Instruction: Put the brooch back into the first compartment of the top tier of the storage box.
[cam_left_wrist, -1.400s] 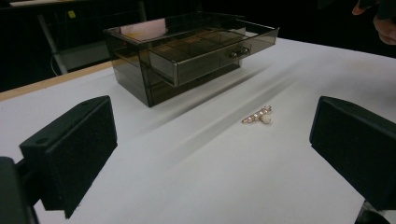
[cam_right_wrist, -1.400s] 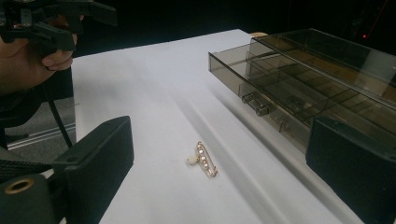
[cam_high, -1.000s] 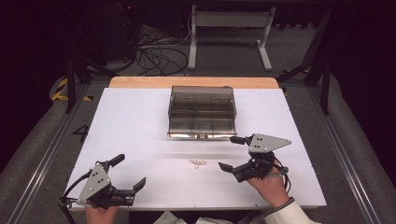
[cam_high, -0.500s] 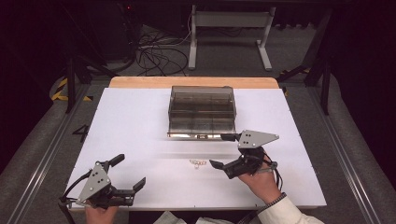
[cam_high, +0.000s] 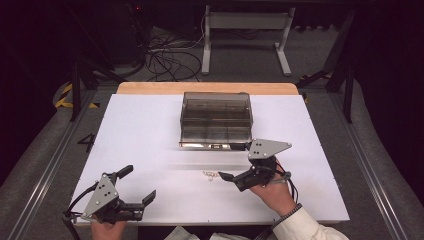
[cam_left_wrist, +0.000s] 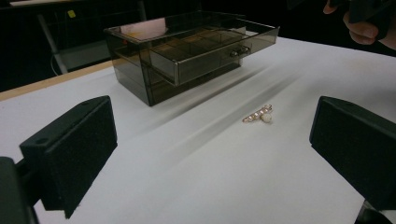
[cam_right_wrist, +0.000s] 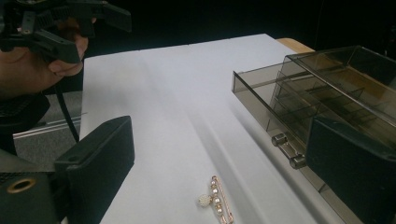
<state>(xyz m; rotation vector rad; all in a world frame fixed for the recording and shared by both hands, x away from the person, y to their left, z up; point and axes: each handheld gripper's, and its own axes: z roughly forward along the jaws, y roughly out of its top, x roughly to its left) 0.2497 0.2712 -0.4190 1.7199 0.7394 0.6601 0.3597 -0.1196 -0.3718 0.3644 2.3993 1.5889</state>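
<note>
My right tool (cam_high: 233, 161) sits right of centre in the high view, jaws spread with nothing between them — the pearl brooch (cam_high: 209, 174) lies on the white bench (cam_high: 150, 130) just left of its lower jaw. The smoky box (cam_high: 216, 112) stands above, drawer pulled out. My left tool (cam_high: 137, 183), lower left, also gapes empty.

The right gripper (cam_high: 235, 161) has slid left across the table (cam_high: 150, 130), from well right of the brooch (cam_high: 209, 174) to just beside it. Its lower jaw tip now lies close to the brooch, perhaps not touching. Its upper jaw now reaches the front of the box's (cam_high: 216, 117) open drawer (cam_high: 212, 144).
</note>
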